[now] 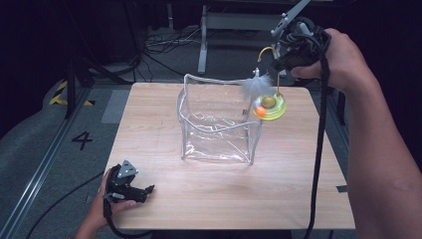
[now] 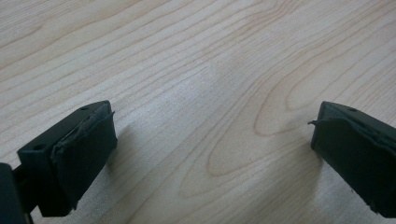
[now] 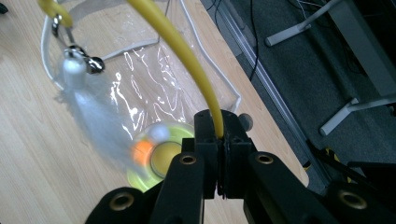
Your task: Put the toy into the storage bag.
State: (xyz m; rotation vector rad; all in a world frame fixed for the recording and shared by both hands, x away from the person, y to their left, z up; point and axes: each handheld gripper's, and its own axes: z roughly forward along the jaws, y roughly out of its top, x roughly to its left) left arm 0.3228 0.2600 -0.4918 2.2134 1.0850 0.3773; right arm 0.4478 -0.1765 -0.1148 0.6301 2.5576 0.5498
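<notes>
Cat toy (image 1: pixel 269 104): yellow-green disc w/ orange ball, white feather, curved yellow wire; hangs above table's far-right edge.

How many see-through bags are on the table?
1. The clear plastic bag stands open in the middle of the wooden table, with the cat toy hanging beside its far right corner from the right gripper.

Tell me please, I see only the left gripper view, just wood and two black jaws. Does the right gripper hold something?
Observer: Yes. The right gripper is shut on a yellow rod of a cat toy.
Operator: What hangs from the rod?
Observer: A white feather with a small bell.
Operator: Where is the toy's base?
Observer: The green disc is in the air beside the clear bag.
</notes>
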